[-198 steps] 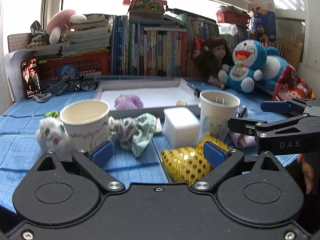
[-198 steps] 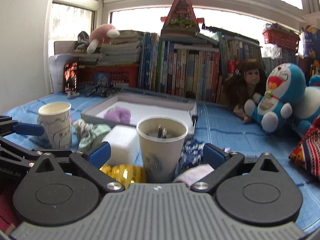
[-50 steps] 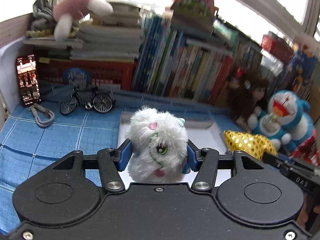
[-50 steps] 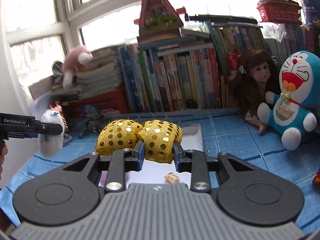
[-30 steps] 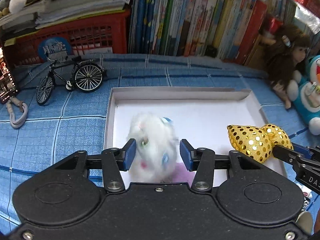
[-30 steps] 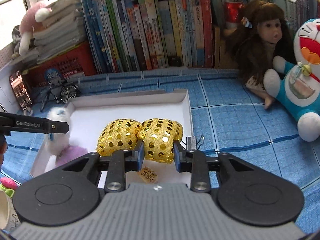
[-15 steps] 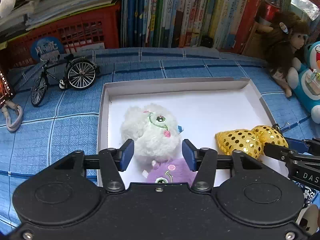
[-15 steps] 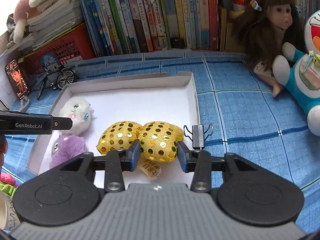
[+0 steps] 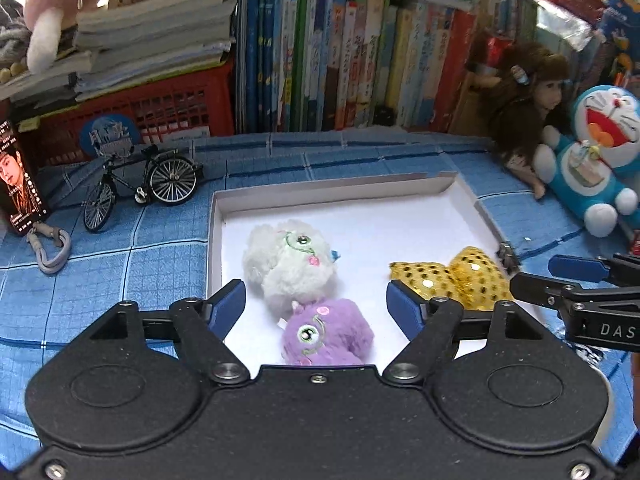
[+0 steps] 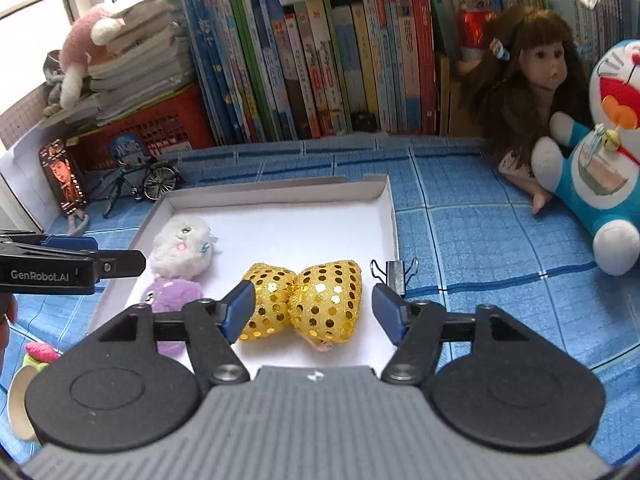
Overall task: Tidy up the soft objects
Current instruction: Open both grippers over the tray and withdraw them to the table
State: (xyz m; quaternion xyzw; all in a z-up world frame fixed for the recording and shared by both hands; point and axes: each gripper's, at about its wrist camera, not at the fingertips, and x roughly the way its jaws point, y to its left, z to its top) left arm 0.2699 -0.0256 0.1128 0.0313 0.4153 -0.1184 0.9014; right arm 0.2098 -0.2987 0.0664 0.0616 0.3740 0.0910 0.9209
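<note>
A shallow white box [image 9: 404,182] [image 10: 280,195] lies on the blue checked cloth. In it lie a white fluffy toy [image 9: 289,261] [image 10: 182,244], a purple fluffy toy [image 9: 325,336] [image 10: 172,295] just in front of it, and a gold sequinned heart pair [image 9: 452,276] [image 10: 308,298] at the right. My left gripper [image 9: 316,307] is open and empty above the two fluffy toys. My right gripper [image 10: 314,307] is open, with its jaws either side of the gold hearts and apart from them.
Behind the box stand a row of books [image 9: 360,60], a red basket [image 9: 140,108], a model bicycle [image 9: 140,188] and a phone [image 9: 20,184]. A doll [image 10: 528,88] and a Doraemon plush [image 10: 600,148] sit at the right. A binder clip [image 10: 394,272] lies by the box. A paper cup [image 10: 18,404] stands front left.
Both grippers have opened wider and drawn back a little. The white toy and the gold hearts, let go half a second ago, now lie free in the box.
</note>
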